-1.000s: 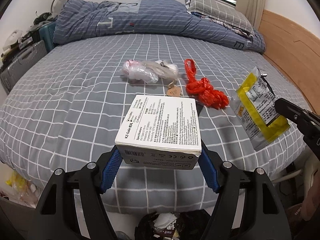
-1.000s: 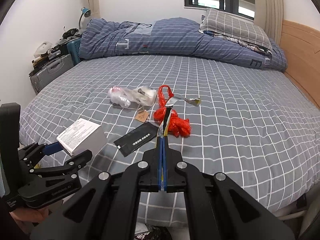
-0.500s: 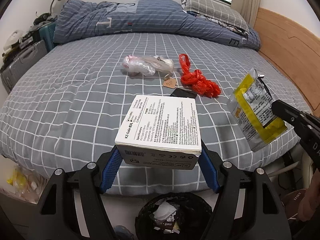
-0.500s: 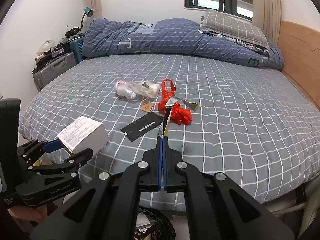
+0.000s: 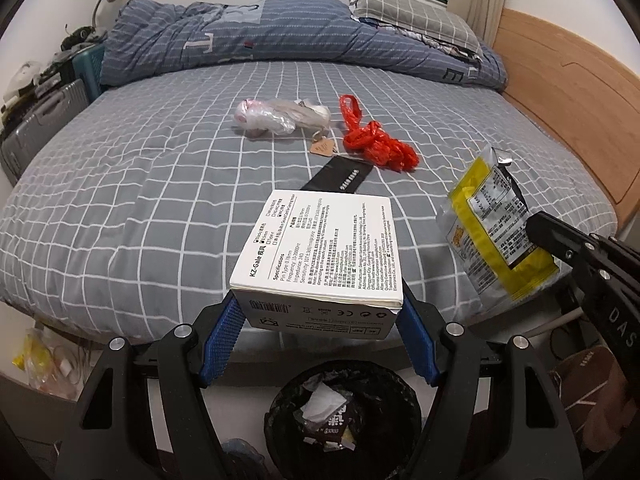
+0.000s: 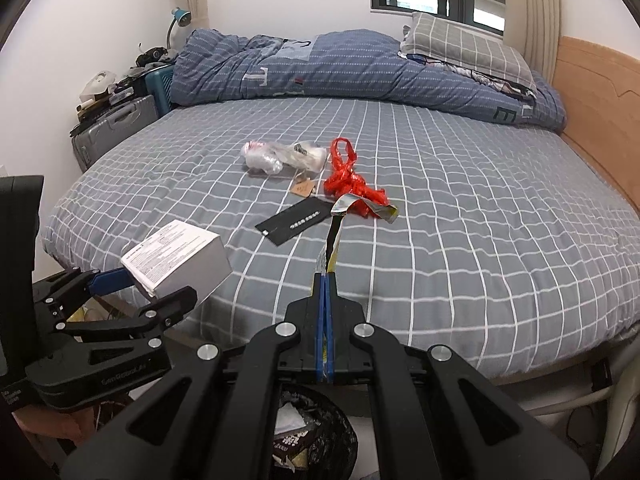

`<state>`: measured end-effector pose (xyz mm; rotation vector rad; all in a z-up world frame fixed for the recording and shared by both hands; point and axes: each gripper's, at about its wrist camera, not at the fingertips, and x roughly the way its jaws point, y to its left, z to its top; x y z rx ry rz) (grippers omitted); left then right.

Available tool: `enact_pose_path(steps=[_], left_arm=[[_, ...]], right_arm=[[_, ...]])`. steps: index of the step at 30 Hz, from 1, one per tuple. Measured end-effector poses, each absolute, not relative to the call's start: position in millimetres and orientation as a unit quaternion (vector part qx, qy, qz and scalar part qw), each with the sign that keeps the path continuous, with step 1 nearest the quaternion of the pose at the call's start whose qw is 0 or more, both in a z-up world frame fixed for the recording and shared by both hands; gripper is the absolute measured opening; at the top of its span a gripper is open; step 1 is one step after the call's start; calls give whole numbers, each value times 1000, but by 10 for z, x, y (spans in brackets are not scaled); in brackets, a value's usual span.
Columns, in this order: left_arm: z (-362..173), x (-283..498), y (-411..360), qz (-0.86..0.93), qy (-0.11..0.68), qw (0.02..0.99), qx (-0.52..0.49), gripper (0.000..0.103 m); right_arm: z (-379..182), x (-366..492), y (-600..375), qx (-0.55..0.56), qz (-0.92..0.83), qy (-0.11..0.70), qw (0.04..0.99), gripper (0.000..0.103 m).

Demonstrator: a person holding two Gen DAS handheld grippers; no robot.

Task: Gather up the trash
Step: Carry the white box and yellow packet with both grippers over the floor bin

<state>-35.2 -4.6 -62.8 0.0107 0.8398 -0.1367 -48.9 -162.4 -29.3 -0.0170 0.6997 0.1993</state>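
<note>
My left gripper [image 5: 318, 312] is shut on a white printed box [image 5: 320, 256], held over the bed's near edge; the same box [image 6: 176, 260] shows at the left of the right wrist view. The right gripper [image 6: 326, 280] is shut on a yellow snack wrapper [image 6: 334, 240], seen flat-on as a yellow and black wrapper [image 5: 492, 224] in the left wrist view. A black bin [image 5: 346, 420] with scraps inside stands on the floor just below both grippers. On the bed lie a red plastic bag [image 5: 376, 140], a clear plastic bag [image 5: 280, 116], a black card [image 5: 340, 176] and a brown tag [image 5: 323, 147].
The grey checked bed [image 5: 160, 200] fills the view, with a blue duvet [image 5: 280, 32] and pillow at the far end. A wooden headboard [image 5: 568, 100] runs along the right. A suitcase [image 5: 36, 128] and clutter stand at the left, a yellow bag [image 5: 28, 356] on the floor.
Both grippers have drawn back from the bed toward its near edge with the box and the wrapper still held. The bin has come fully into view below them.
</note>
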Motion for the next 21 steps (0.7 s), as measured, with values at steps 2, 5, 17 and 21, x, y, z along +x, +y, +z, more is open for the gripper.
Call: enact_pose_path(steps=[2,5,17,21], left_arm=[[-641,-398,-57,-68,409,910,6,69],[-659,-473,-72,-71,412,909,10,70],[-758,-777,-65,-73,424,903,10,69],[-858,-912,-35,-73,436,897,8,69]], right_arm=[[-315,-579,-1603,-10,99,345,933,0],[-342,-661,-1584,-14,101,349,932,0],[-481,-934,-1587,-8,101,370,923,0],[-550,-1041,-1603,-6,102,380,919,0]])
